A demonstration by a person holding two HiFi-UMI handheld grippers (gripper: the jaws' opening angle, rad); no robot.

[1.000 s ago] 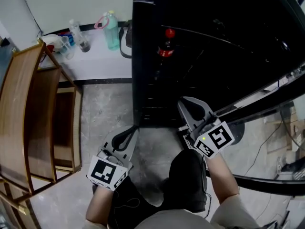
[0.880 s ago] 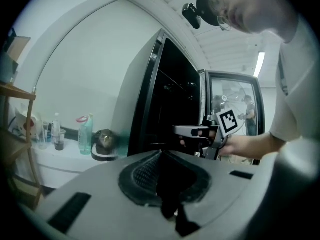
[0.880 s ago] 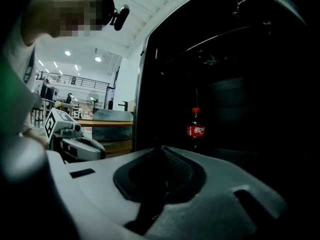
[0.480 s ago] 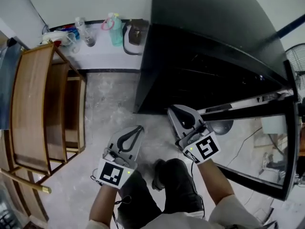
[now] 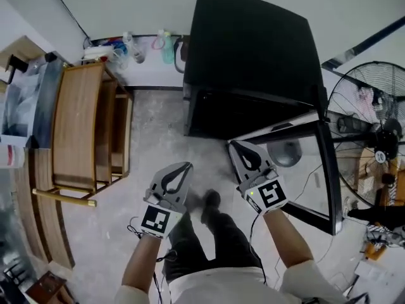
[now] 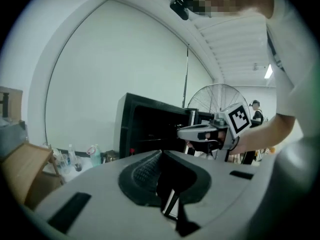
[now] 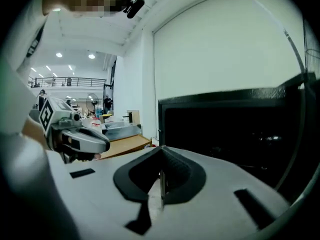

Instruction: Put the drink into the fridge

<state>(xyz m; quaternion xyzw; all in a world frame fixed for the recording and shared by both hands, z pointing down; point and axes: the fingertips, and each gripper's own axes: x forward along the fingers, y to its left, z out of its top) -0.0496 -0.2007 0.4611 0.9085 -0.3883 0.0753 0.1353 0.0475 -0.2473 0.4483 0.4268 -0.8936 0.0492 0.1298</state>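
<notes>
The black fridge (image 5: 253, 49) stands at the top middle of the head view, its glass door (image 5: 316, 170) swung open to the right. A small red cap (image 6: 131, 151) of a bottle shows inside the dark fridge in the left gripper view; the rest of the drink is too dark to make out. My left gripper (image 5: 180, 168) is shut and empty over the floor, short of the fridge. My right gripper (image 5: 235, 145) is shut and empty too, close to the lower edge of the open door. Each gripper shows in the other's view, the right gripper (image 6: 200, 132) and the left gripper (image 7: 85, 139).
A wooden shelf unit (image 5: 82, 132) stands at the left. Several bottles (image 5: 142, 46) sit on a white ledge against the wall beside the fridge. A standing fan (image 5: 370, 125) is right of the door. The person's legs and shoe (image 5: 209, 201) are below the grippers.
The head view has pulled back, so the fridge looks smaller and farther. Both grippers have come away from the fridge opening and stay shut. The red-capped bottle no longer shows in the head view.
</notes>
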